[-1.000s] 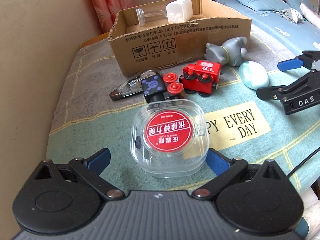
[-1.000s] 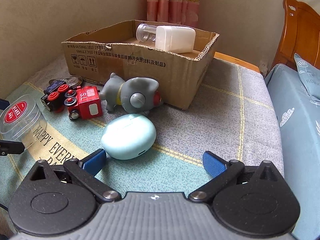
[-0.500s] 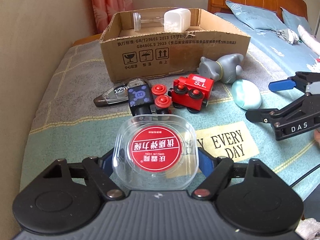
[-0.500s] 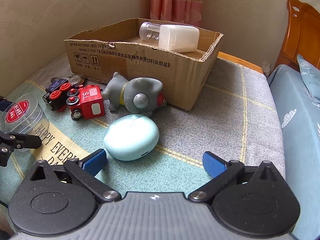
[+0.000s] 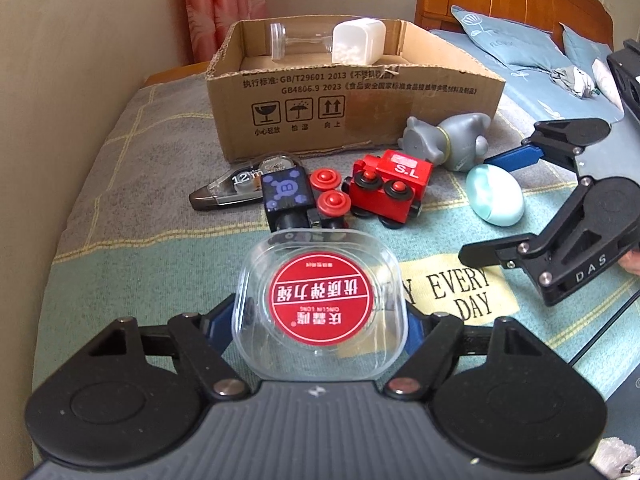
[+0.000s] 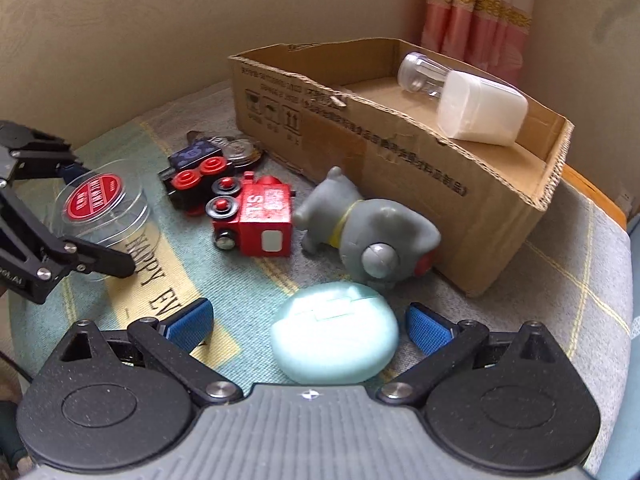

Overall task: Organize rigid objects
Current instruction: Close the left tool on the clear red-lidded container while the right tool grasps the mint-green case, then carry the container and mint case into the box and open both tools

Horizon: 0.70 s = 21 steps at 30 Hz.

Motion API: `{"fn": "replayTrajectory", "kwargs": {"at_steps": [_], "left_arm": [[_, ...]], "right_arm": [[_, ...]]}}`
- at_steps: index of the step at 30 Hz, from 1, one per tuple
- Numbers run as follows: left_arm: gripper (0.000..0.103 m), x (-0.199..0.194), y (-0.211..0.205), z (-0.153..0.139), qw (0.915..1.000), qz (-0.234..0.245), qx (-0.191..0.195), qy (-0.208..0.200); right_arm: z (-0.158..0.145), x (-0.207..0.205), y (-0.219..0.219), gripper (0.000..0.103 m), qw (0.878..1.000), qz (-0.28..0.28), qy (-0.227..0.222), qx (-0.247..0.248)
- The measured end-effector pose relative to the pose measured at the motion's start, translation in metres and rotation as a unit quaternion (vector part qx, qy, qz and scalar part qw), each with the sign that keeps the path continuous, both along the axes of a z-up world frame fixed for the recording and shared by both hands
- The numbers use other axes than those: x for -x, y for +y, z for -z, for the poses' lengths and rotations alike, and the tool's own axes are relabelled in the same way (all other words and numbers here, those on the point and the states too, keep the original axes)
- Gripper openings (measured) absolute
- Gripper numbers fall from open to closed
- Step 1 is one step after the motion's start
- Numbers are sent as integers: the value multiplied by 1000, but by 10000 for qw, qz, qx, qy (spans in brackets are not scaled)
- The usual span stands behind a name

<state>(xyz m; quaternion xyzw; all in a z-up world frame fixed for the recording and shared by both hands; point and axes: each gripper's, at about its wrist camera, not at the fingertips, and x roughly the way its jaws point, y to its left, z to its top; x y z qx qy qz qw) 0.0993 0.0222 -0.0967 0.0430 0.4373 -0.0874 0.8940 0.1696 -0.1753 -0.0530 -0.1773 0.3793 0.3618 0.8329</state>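
- While 2 items, a clear vial (image 6: 420, 76) and white bottle (image 6: 480, 114), lie in the cardboard box (image 5: 360, 120), the clear tub (image 5: 320, 308) sits clamped in the left gripper (image 5: 320, 328) jaws near the blanket's (image 5: 120, 184) front edge.
- Left outside: 2 toy trains, tape dispenser, elephant, teal case (image 6: 336, 332).
- Only the right wrist view shows the right gripper (image 6: 308, 320) jaws apart, straddling the case.

Black gripper (image 5: 320, 326) linkages, blue pads (image 6: 188, 320), silver screws, "DAS" lettering.

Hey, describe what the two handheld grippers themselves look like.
Both match: the left gripper and right gripper have black scissor-like linkages with silver pivot pins, blue ribbed pads and a grey ridged body. White "DAS" lettering marks the right one's side.
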Motion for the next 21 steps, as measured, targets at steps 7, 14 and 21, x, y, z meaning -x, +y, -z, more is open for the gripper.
{"fn": "replayTrajectory", "kwargs": {"at_steps": [7, 14, 21], "left_arm": [[78, -2, -3, -3, 9998, 110, -142, -9], [78, -2, -5, -7, 9995, 170, -252, -44], [75, -5, -4, -9, 9996, 181, -233, -18]], "right_arm": [[-9, 3, -2, 83, 9999, -65, 48, 95], [-13, 3, -1, 67, 9998, 10, 88, 171], [-14, 3, -2, 66, 9997, 99, 116, 173]]}}
